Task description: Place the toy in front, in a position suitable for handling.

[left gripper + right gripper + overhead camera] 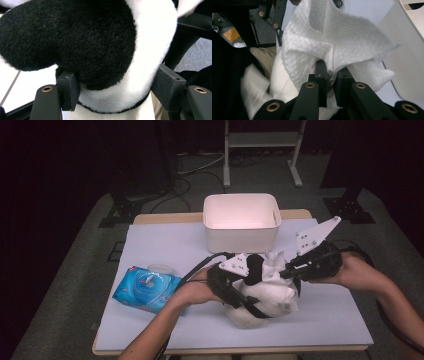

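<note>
The left gripper (117, 93) clamps both pads on a black-and-white plush toy (100, 50), one pad on each side of its white part under a black patch. The right gripper (331, 75) has its fingers pressed together, pinching a white wipe (342, 42) against the toy. The toy (267, 295) sits near the middle of the table (165, 245), toward its near edge. A white bin (241, 220) stands beyond it, and a blue wipe pack (146, 289) lies to its left.
</note>
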`<state>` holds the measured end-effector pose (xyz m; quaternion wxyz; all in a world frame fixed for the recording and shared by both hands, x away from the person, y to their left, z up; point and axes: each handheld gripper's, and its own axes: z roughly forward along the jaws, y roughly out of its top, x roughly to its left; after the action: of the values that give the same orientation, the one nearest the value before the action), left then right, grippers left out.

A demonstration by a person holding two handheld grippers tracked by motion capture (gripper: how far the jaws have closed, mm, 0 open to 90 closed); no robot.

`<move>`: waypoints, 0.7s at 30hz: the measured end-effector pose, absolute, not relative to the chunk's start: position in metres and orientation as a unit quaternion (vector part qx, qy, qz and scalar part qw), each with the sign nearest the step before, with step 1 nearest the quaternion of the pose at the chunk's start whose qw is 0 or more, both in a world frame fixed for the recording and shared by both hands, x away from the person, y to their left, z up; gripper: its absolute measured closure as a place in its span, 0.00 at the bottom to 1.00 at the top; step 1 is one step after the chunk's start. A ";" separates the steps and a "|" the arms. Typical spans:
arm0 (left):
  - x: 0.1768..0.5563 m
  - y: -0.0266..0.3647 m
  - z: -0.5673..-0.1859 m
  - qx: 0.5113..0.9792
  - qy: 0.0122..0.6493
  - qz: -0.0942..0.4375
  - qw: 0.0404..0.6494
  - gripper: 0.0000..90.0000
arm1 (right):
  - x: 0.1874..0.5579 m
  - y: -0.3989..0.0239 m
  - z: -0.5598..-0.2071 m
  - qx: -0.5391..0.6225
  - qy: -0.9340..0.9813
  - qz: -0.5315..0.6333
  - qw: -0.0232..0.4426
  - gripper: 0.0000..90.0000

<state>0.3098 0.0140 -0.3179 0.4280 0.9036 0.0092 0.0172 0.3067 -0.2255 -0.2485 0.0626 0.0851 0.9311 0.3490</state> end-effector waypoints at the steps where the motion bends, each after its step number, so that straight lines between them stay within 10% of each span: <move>1: 0.310 0.013 -0.318 0.905 0.010 0.019 0.424 0.35 | 0.307 -0.224 -0.249 0.085 0.932 0.348 0.062 0.91; 21: 0.308 0.011 -0.321 0.900 -0.005 0.016 0.436 0.35 | 0.316 -0.224 -0.253 0.098 0.931 0.345 0.065 0.91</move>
<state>0.3085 0.0113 -0.3211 0.4363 0.8997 -0.0050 0.0155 0.3159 -0.2236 -0.2533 0.0648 0.0980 0.9312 0.3451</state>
